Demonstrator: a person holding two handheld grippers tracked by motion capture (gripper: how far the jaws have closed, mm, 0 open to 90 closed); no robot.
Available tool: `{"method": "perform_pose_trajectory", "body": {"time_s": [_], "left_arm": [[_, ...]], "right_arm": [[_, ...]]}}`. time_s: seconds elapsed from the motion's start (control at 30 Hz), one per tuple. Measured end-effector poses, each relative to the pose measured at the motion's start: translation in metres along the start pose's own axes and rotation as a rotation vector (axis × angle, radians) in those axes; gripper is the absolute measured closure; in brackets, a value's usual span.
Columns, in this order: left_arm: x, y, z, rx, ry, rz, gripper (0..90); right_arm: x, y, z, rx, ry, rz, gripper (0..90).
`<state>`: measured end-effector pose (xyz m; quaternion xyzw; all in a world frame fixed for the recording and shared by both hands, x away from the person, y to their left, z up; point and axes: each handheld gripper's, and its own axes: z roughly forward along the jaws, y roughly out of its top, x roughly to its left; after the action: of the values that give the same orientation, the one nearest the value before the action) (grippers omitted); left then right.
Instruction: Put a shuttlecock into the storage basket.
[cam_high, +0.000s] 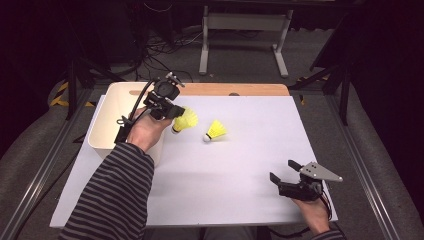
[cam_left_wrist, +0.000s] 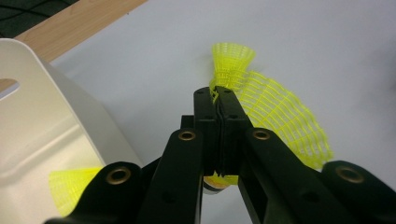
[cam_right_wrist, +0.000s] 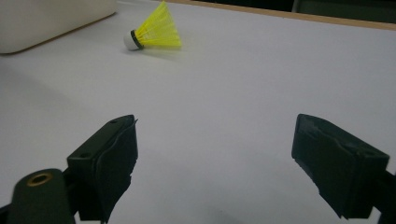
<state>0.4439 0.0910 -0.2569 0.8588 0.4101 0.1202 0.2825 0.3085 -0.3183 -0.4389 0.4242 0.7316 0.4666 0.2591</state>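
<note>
My left gripper (cam_high: 175, 114) hovers beside the white bin's (cam_high: 112, 102) right wall, shut on the mesh skirt of a yellow shuttlecock (cam_high: 187, 120). In the left gripper view the black jaws (cam_left_wrist: 217, 95) pinch that skirt (cam_left_wrist: 285, 121), and its white cork shows below them. A second yellow shuttlecock (cam_high: 216, 131) lies on its side on the white table mat, just right of the held one; it also lies far off in the right gripper view (cam_right_wrist: 156, 30). A third shuttlecock (cam_left_wrist: 70, 186) rests inside the bin (cam_left_wrist: 51, 116). My right gripper (cam_high: 282, 171) rests open near the front right, holding nothing (cam_right_wrist: 215, 158).
The white mat (cam_high: 240, 175) covers most of a wooden tabletop (cam_high: 235, 90), whose bare strip shows at the back. The bin stands at the mat's left edge. Metal frame rails run along both sides of the table, and cables lie on the floor behind.
</note>
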Motion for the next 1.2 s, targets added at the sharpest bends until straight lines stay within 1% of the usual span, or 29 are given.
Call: {"method": "perform_pose_trajectory", "body": {"time_s": [0.3, 0.67, 1.17, 1.2], "left_arm": [[0.01, -0.003, -0.007, -0.006, 0.016, -0.023, 88.9], [0.016, -0.004, -0.014, -0.004, 0.042, -0.028, 89.0], [0.028, -0.009, -0.021, -0.01, 0.053, -0.05, 88.9], [0.029, -0.01, -0.021, -0.009, 0.059, -0.052, 89.0]], "right_arm": [[0.0, 0.0, 0.0, 0.001, -0.001, 0.001, 14.6], [0.0, 0.0, 0.0, 0.003, 0.0, 0.004, 14.6], [0.0, 0.0, 0.001, 0.001, 0.0, 0.007, 14.6], [0.0, 0.0, 0.001, 0.001, 0.0, 0.007, 14.6]]}}
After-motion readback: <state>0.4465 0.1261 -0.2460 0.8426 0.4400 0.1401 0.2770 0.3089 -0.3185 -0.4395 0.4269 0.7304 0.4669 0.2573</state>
